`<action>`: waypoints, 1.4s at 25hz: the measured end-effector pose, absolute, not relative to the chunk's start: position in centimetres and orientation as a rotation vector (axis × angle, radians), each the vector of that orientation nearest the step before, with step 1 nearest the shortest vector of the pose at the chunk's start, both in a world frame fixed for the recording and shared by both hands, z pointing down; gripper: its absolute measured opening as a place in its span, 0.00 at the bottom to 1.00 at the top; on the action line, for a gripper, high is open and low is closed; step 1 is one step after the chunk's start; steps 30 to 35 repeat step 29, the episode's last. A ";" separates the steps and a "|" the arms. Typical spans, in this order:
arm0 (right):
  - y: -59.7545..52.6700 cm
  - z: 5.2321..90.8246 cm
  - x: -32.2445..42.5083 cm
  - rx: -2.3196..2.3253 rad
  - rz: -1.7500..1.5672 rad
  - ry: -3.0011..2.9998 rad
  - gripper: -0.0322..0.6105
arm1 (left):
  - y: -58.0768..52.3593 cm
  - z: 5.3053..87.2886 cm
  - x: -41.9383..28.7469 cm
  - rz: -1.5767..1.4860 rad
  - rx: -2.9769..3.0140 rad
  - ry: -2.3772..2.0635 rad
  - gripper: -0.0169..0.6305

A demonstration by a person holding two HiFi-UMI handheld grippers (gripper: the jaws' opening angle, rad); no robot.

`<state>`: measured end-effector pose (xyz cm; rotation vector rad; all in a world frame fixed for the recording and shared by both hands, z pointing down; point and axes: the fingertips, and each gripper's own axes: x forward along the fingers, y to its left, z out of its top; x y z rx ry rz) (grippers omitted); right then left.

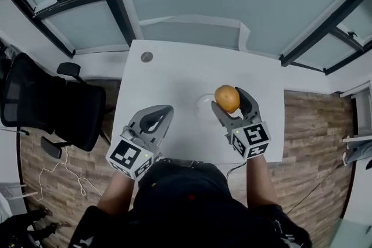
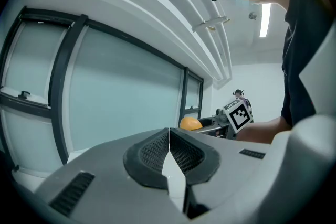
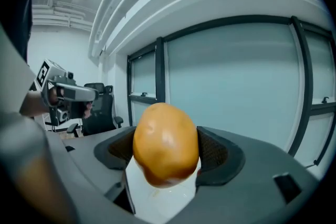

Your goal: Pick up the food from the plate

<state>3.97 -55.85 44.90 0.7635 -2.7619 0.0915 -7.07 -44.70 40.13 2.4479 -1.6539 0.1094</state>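
An orange, rounded piece of food point(image 1: 227, 98) is held between the jaws of my right gripper point(image 1: 231, 103), which is shut on it and lifted above the white table point(image 1: 174, 78). In the right gripper view the food point(image 3: 166, 144) fills the gap between the dark pads. A clear glass plate point(image 1: 203, 106) lies on the table just left of the right gripper, nothing visible on it. My left gripper point(image 1: 156, 119) hovers over the table's near left part, jaws shut on nothing. From the left gripper view, its pads point(image 2: 169, 153) meet and the food point(image 2: 190, 124) shows in the distance.
A small grey round disc point(image 1: 146, 57) sits near the table's far left corner. A black office chair point(image 1: 46, 107) stands left of the table. Glass partition walls with dark frames run behind the table. Wood floor lies on both sides.
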 end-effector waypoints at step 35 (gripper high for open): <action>-50.1 31.9 8.5 1.089 -0.130 -2.911 0.63 | -44.3 33.5 -6.2 0.005 2.625 -1.619 0.06</action>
